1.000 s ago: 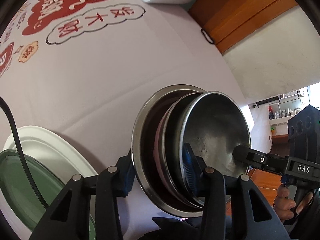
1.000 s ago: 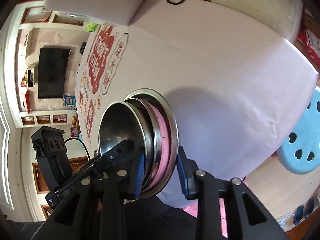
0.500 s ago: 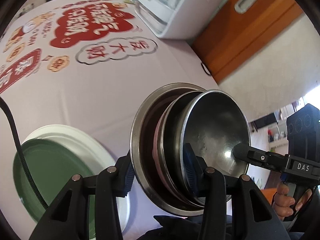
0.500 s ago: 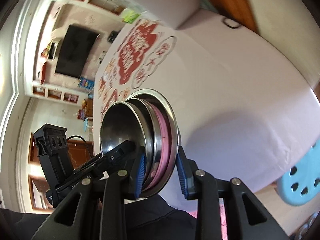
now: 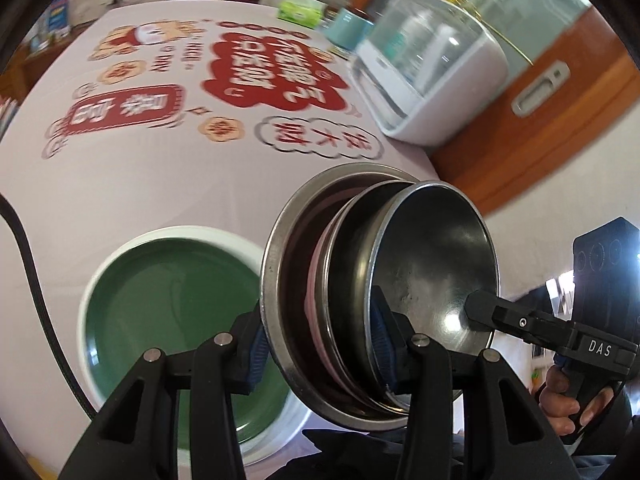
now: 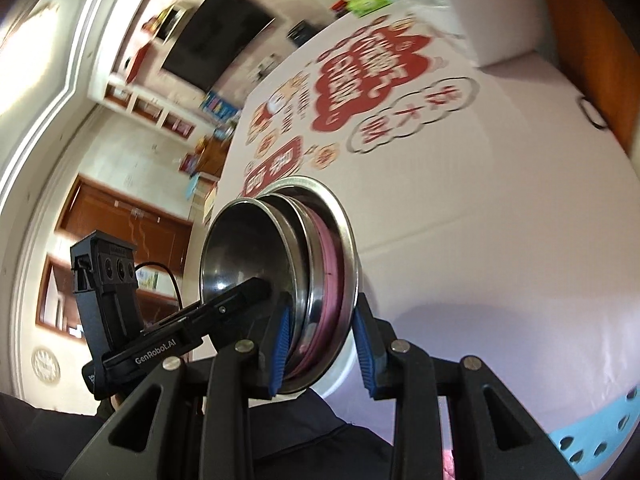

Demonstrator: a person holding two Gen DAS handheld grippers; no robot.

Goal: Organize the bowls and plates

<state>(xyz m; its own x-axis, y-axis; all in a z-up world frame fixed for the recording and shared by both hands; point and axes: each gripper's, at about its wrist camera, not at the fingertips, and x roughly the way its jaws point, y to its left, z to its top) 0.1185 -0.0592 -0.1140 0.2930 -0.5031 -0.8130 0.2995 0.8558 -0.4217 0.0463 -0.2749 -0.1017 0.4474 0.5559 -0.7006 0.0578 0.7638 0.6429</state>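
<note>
A nested stack of steel bowls (image 5: 432,264) with a pink dish between them is held up on edge above the table. My left gripper (image 5: 320,346) is shut on the stack's near rim, one blue pad on the back, one inside. My right gripper (image 6: 322,340) is shut on the same stack (image 6: 240,256) from the opposite side. One of its fingers (image 5: 512,322) reaches into the innermost bowl, and a hand holds its grip at the right edge. A green plate (image 5: 168,320) inside a white plate lies flat on the table, lower left of the stack.
The table wears a pale cloth with red print (image 5: 160,168). A white domed appliance (image 5: 424,68) stands at its far right, with a green box (image 5: 300,10) and a teal cup (image 5: 348,26) behind it. A black cable (image 5: 28,264) hangs left. A light-blue stool (image 6: 592,448) stands beside the table.
Both grippers have risen and tilted with the stack still gripped. The far table and appliance have come into view. The green plate shows more fully below the stack.
</note>
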